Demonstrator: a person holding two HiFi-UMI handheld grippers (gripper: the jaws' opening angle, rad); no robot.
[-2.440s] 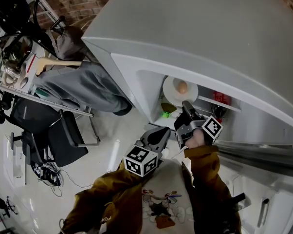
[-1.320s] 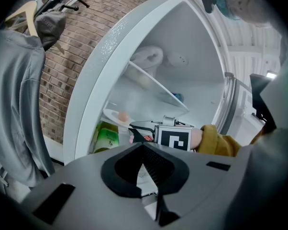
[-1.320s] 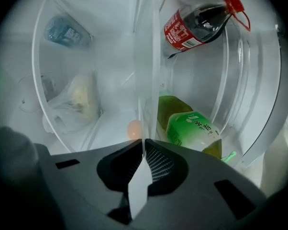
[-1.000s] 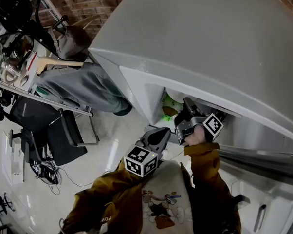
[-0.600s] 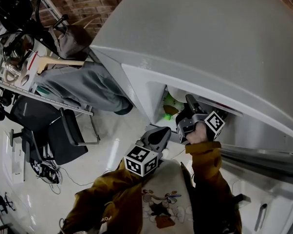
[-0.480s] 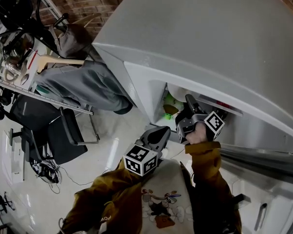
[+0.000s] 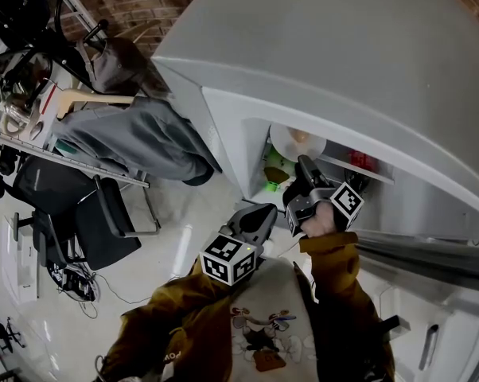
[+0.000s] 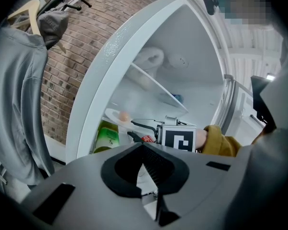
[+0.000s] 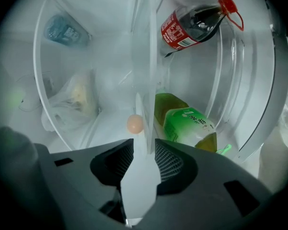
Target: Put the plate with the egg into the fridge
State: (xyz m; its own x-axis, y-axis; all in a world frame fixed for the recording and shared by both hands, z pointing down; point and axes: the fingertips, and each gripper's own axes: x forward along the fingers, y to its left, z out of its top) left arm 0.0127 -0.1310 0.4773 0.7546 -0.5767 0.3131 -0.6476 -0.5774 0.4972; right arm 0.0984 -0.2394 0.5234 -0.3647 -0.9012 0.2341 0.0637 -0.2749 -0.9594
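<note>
A white plate point(image 7: 291, 144) with a brown egg point(image 7: 301, 140) rests on a glass shelf inside the open fridge. In the right gripper view the plate point(image 9: 143, 110) shows edge-on, with the egg point(image 9: 134, 123) on it. My right gripper point(image 9: 144, 153) is open. The plate's near rim lies between its jaws, and the pads stand clear of it. In the head view the right gripper point(image 7: 303, 168) reaches into the fridge just below the plate. My left gripper point(image 7: 259, 213) hangs shut and holds nothing, close to the person's chest, outside the fridge.
A green tea bottle point(image 9: 189, 124) lies right of the plate, and a cola bottle point(image 9: 192, 25) lies beyond it. A plastic bag point(image 9: 74, 99) sits on the other side of the shelf. The fridge door point(image 7: 430, 253) stands open at the right. A grey jacket point(image 7: 128, 138) hangs left of the fridge.
The head view has shifted, so the plate and egg show again on the shelf. The right gripper stays at the fridge opening. The left gripper has hardly moved.
</note>
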